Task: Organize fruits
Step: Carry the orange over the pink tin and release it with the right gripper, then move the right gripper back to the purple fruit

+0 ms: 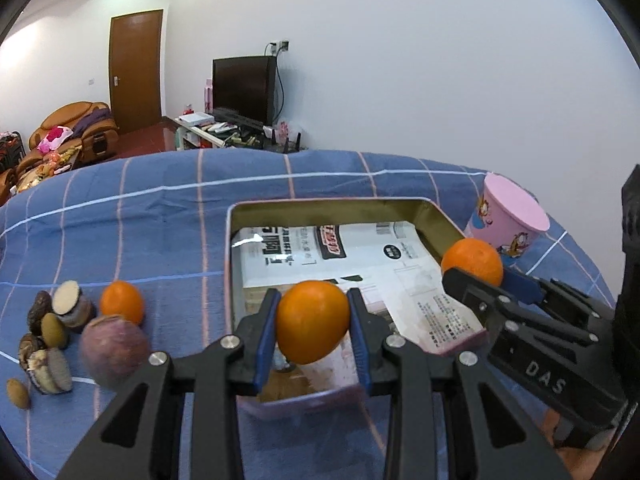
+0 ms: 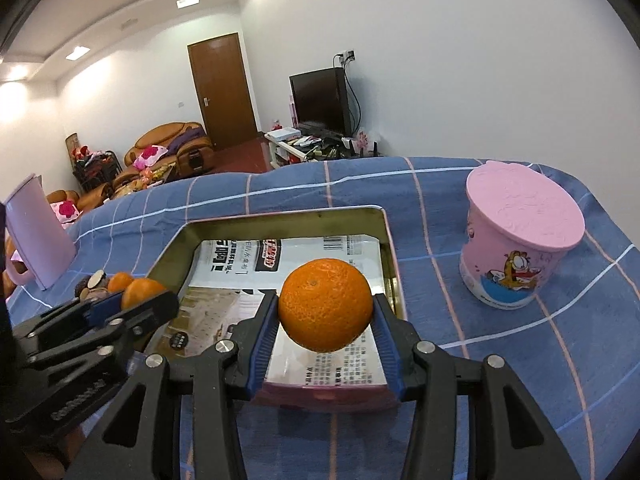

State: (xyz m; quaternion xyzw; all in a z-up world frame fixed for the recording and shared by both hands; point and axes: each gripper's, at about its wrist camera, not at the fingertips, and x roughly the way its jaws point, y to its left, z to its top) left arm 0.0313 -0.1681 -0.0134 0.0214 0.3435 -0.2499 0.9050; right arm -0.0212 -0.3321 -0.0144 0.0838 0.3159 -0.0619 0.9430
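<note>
- The worktop [image 1: 168, 216], under a blue checked cloth, carried everything I inspected.
- An open metal tin [image 1: 436, 216], lined with printed paper, lay in the middle; both my grippers hung over it.
- A pink lidded cup [image 2: 516, 248] stood well to the right of the tin, apart from it.
- My right gripper [image 2: 326, 312] was clenched on a dimpled orange [image 2: 325, 304] above the tin's near right part. The pads gripped it at its widest girth, one on each side.
- My left gripper [image 1: 312, 320] was clenched on a smoother orange [image 1: 313, 322] above the tin's near edge, likewise held across the middle.
- A purplish round fruit [image 1: 114, 354] and a third orange [image 1: 122, 302] lay on the cloth left of the tin, beside a cluster of small brown pieces I could not identify.
- Judgement on handling: the oranges appeared light, firm yet slightly yielding, with a rind that would bruise under hard pressure. Being round, they would roll once released, so a low release onto the paper seemed advisable.
</note>
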